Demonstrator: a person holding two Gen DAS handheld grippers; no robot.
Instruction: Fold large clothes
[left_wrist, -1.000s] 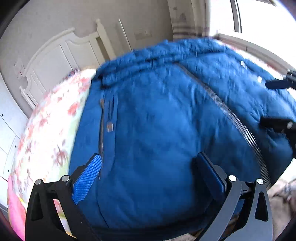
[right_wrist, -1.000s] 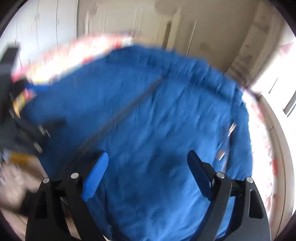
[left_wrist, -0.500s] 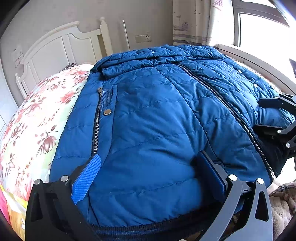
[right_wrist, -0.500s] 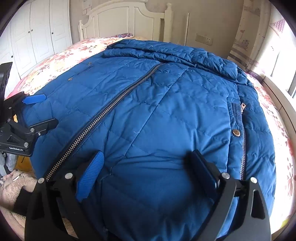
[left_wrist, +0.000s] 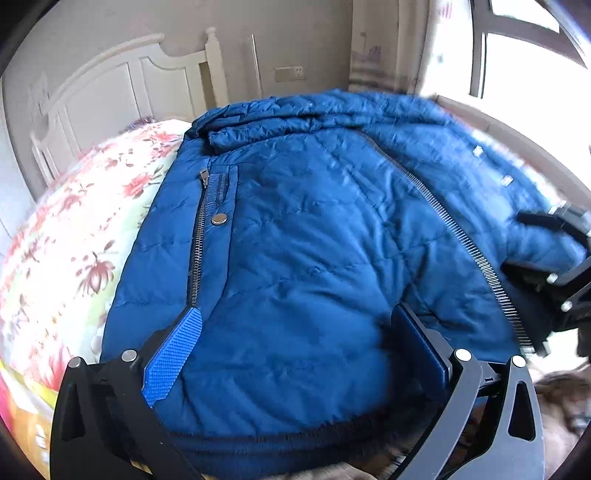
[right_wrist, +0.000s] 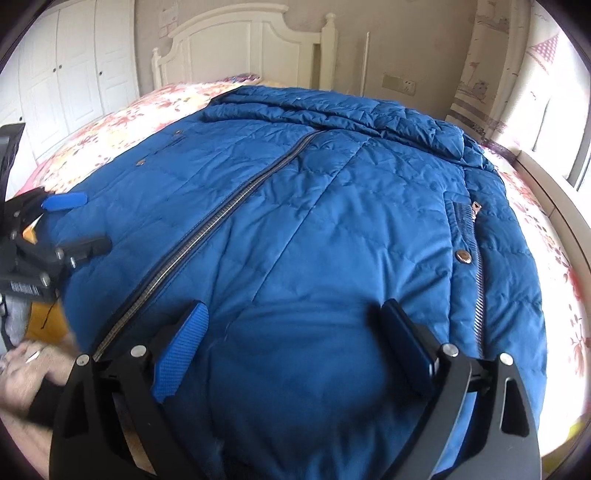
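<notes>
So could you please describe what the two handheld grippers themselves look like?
Both the left gripper and right gripper share one design: black angular frames with silver rivets and two fingers with blue textured pads. The left gripper's body carries small white lettering, too blurred to read.

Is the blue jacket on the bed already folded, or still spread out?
Spread out. The jacket lies flat, front up, across the bed; its zipper runs closed from hem to collar, and no fold shows.
</notes>
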